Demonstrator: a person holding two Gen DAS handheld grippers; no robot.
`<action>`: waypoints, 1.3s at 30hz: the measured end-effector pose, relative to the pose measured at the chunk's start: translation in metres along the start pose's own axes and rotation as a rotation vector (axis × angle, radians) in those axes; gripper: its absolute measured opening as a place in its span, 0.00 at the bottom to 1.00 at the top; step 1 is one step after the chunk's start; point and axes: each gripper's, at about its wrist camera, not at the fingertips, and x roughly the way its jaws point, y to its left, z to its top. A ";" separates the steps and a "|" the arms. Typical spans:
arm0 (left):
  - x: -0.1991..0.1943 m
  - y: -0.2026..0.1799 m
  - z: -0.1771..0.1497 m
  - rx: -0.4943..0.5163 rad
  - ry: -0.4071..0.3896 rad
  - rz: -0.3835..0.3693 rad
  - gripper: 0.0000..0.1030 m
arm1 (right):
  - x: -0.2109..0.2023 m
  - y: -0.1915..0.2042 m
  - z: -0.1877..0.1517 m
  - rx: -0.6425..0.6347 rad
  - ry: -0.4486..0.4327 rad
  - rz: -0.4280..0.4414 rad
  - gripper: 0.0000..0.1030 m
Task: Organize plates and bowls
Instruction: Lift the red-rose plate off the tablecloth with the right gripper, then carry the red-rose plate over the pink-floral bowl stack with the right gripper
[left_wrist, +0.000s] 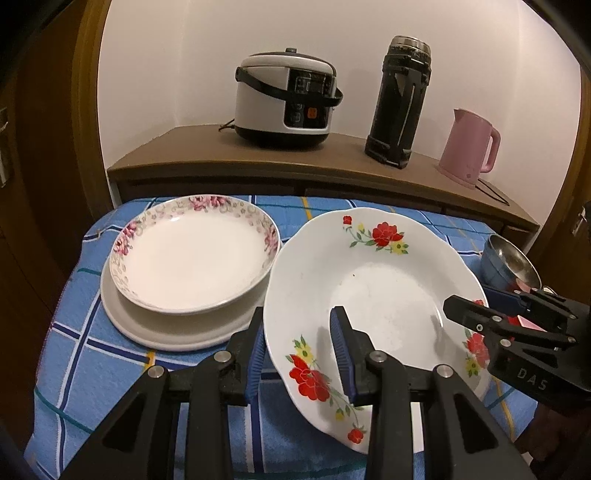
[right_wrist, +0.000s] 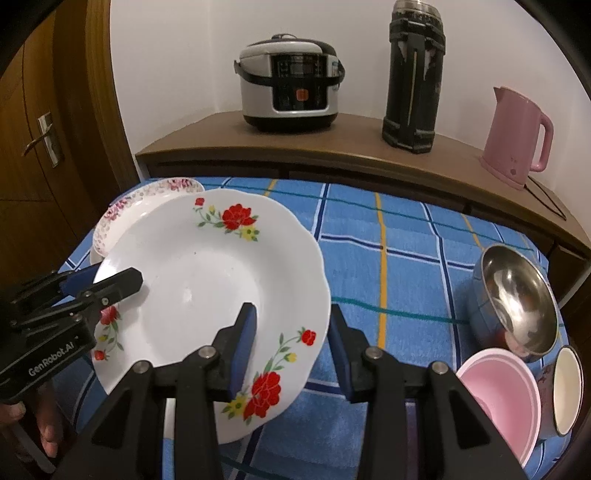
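A white red-flower plate (left_wrist: 373, 295) (right_wrist: 207, 280) is tilted above the blue checked cloth. My left gripper (left_wrist: 301, 354) straddles its left rim, one finger inside and one outside, with a wide gap between them; it also shows in the right wrist view (right_wrist: 110, 286). My right gripper (right_wrist: 291, 347) straddles its right rim in the same open way and shows in the left wrist view (left_wrist: 476, 306). A pink-flower deep plate (left_wrist: 195, 251) (right_wrist: 122, 206) sits stacked on a plain white plate (left_wrist: 122, 314) at the left.
A steel bowl (right_wrist: 517, 299) (left_wrist: 509, 264), a pink bowl (right_wrist: 502, 391) and a white-lined cup (right_wrist: 565, 387) sit at the right. Behind, a wooden counter (left_wrist: 221, 155) holds a rice cooker (left_wrist: 284, 99), a black thermos (left_wrist: 400, 99) and a pink kettle (left_wrist: 471, 144).
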 end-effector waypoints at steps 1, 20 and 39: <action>0.000 0.000 0.001 -0.002 -0.003 0.000 0.36 | -0.001 0.000 0.001 -0.001 -0.003 0.000 0.38; -0.012 0.009 0.022 -0.004 -0.065 0.023 0.36 | -0.012 0.009 0.022 -0.029 -0.065 0.004 0.38; -0.016 0.032 0.041 -0.029 -0.111 0.062 0.36 | -0.012 0.034 0.062 -0.074 -0.147 0.002 0.38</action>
